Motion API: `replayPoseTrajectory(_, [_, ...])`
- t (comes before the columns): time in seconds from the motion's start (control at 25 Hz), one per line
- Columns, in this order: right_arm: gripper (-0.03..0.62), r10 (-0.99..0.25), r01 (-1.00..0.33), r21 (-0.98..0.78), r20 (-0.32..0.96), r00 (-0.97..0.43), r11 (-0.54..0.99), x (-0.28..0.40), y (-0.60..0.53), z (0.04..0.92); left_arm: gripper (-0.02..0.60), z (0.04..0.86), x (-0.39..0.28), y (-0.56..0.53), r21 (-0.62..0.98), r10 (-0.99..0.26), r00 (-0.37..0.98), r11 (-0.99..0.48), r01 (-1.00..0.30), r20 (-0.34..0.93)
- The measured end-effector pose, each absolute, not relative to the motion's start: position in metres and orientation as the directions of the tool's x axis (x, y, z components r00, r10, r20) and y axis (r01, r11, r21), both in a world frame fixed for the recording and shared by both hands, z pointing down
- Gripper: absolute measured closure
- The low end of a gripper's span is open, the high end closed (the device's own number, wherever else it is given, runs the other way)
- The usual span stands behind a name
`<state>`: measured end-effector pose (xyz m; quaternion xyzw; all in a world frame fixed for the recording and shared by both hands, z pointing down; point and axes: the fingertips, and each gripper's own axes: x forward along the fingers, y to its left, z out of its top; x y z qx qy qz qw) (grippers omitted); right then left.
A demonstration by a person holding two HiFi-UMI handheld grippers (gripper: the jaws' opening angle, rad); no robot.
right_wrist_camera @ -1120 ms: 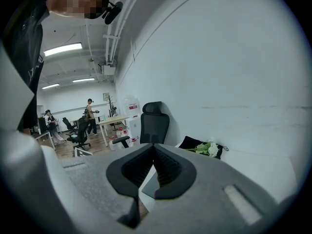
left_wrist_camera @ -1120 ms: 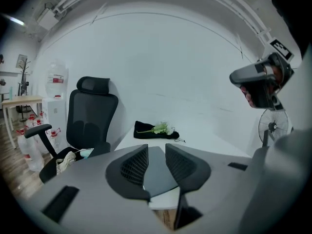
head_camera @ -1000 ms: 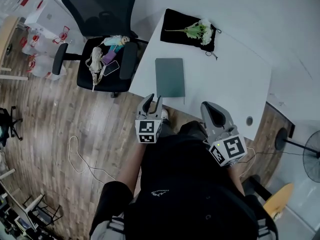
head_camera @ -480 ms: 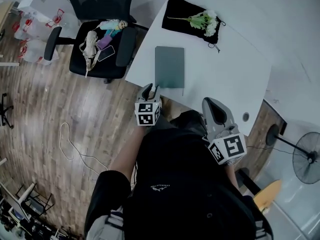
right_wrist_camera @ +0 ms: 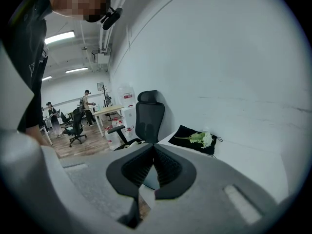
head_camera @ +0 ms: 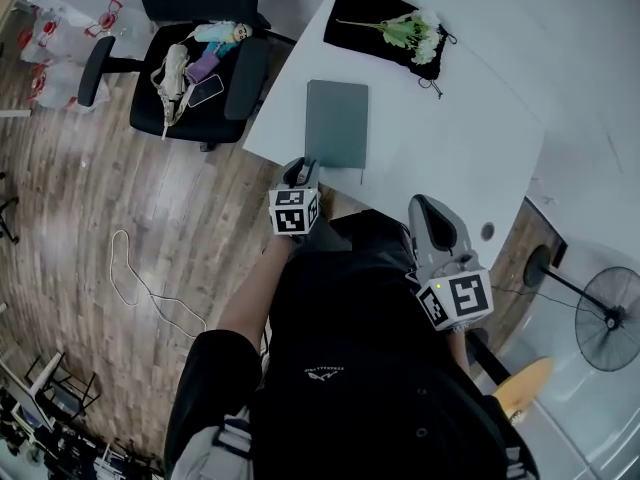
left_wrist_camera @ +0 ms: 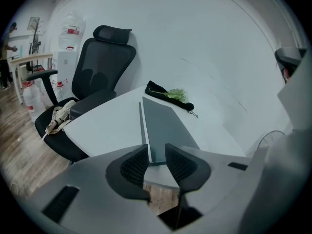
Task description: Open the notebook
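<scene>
White tabletop [head_camera: 450,138] takes up the upper right of the head view, with wood floor [head_camera: 90,218] to its left.

Nearest the person, the right gripper [head_camera: 425,208] hangs over the table's near edge. Its own view shows the jaws pressed together at the tips with nothing between them [right_wrist_camera: 152,147].

The left gripper [head_camera: 300,171] sits at the table's near corner, angled downward. Its jaws are spread and not pressing on anything. In the left gripper view [left_wrist_camera: 156,150] the near short edge of the notebook [left_wrist_camera: 165,126] shows through the gap, just beyond the pads.

The notebook [head_camera: 337,123] lies closed and flat, close to the table's left edge, with a plain grey-green cover.

Farther off, a black cloth [head_camera: 375,13] carries a sprig of pale flowers [head_camera: 410,36]. Beside the table stands an office chair [head_camera: 190,88] with small items on its seat.

The notebook looks thin and light with a fairly stiff cover, so it would likely slide on the smooth top if pushed sideways. I cannot tell which long edge is the spine. The sound hold is probably a near corner of the cover on the free side, lifting the cover alone. The other gripper could pin the block of pages.
</scene>
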<state>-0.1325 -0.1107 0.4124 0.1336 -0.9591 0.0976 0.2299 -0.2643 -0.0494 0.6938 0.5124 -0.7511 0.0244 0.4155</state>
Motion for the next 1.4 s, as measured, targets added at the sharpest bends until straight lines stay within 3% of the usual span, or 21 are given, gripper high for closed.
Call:
replayPoseTrajectory(0.64, [0.589,-0.264,-0.368,-0.139,0.474,-0.840,0.920,-0.109,-0.115,0.423,0.471,0.709,-0.258,-0.050,0.523,-0.765,-0.064,0.496,-0.693,0.641])
replayPoseTrajectory(1.0, [0.589,-0.246,-0.345,-0.131,0.479,-0.843,0.929,-0.113,-0.107,0.424,0.519,0.707,-0.263,-0.049,0.654,-0.805,-0.042,0.509,-0.560,0.591])
replayPoseTrajectory(1.4, [0.589,-0.222,-0.319,-0.136,0.471,-0.854,0.938,-0.118,-0.097,0.424,0.535,0.699,-0.261,-0.047,0.640,-0.807,-0.027,0.488,-0.594,0.590])
